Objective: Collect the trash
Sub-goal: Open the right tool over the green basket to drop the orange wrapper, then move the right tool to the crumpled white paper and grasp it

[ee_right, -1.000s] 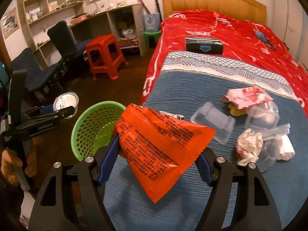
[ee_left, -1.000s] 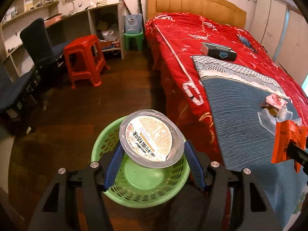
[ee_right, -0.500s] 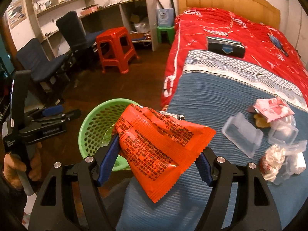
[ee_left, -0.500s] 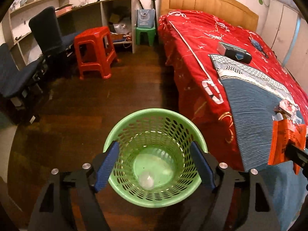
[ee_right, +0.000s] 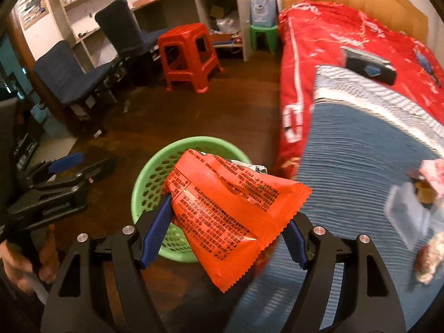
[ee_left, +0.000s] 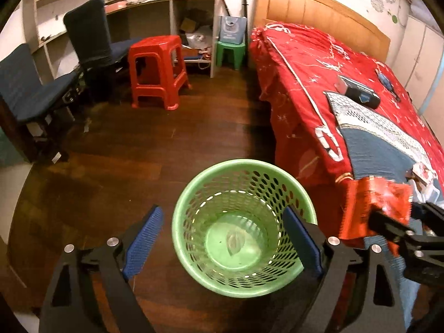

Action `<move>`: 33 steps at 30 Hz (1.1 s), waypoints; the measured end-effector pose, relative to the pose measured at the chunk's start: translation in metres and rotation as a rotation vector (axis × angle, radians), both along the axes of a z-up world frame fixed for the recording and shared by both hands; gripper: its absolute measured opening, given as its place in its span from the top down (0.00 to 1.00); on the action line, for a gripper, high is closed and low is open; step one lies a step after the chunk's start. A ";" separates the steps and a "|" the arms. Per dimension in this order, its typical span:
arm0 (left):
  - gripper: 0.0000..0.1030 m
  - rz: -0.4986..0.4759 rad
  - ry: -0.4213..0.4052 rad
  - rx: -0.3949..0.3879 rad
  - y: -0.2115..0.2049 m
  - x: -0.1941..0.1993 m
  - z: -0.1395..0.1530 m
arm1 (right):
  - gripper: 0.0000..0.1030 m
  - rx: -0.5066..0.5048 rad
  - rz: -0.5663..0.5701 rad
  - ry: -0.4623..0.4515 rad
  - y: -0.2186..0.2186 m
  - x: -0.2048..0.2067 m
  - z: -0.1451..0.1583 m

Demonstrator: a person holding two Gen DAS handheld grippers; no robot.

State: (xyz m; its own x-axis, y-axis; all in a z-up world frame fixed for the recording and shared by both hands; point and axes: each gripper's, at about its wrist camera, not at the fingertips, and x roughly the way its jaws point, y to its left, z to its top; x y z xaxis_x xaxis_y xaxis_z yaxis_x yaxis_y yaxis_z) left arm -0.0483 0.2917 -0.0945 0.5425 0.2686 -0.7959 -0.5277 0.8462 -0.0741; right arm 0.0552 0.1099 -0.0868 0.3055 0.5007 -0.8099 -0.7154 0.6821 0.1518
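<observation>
Right gripper (ee_right: 224, 231) clamps an orange wrapper (ee_right: 230, 216).
A green basket (ee_right: 155, 172) sits behind it at 11 o'clock.

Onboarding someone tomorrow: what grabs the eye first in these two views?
The orange snack wrapper fills the middle of the right wrist view, clamped in the right gripper just above the green basket. In the left wrist view that basket sits on the dark wood floor beside the red bed, with the left gripper open and empty over it and a clear piece of trash at its bottom.
</observation>
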 end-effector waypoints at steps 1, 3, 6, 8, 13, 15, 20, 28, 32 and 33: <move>0.17 0.006 -0.001 -0.001 0.002 -0.002 0.000 | 0.28 0.002 0.006 0.009 0.005 0.000 -0.002; 0.16 0.023 -0.004 -0.006 0.008 -0.007 0.001 | 0.26 0.003 0.021 0.020 0.018 -0.001 -0.006; 0.15 0.051 -0.008 -0.009 0.015 -0.015 0.002 | 0.20 0.001 0.041 0.026 0.035 -0.004 -0.012; 0.15 0.070 -0.012 -0.015 0.021 -0.020 0.002 | 0.17 0.009 0.038 0.026 0.040 -0.005 -0.013; 0.14 0.100 -0.018 -0.027 0.028 -0.028 0.004 | 0.14 0.043 0.026 0.042 0.038 -0.003 -0.008; 0.14 0.099 -0.024 -0.029 0.026 -0.028 0.005 | 0.14 0.048 0.015 0.037 0.033 -0.002 -0.004; 0.14 0.060 -0.035 -0.017 0.009 -0.020 0.012 | 0.14 0.040 -0.036 -0.006 -0.002 0.000 0.007; 0.14 -0.049 -0.047 -0.012 -0.039 0.010 0.022 | 0.14 0.006 -0.181 -0.086 -0.088 0.007 0.015; 0.14 -0.105 -0.047 -0.017 -0.064 0.026 0.025 | 0.14 -0.013 -0.287 -0.117 -0.142 0.015 0.014; 0.14 -0.122 -0.046 -0.017 -0.072 0.030 0.026 | 0.14 -0.019 -0.319 -0.124 -0.157 0.017 0.014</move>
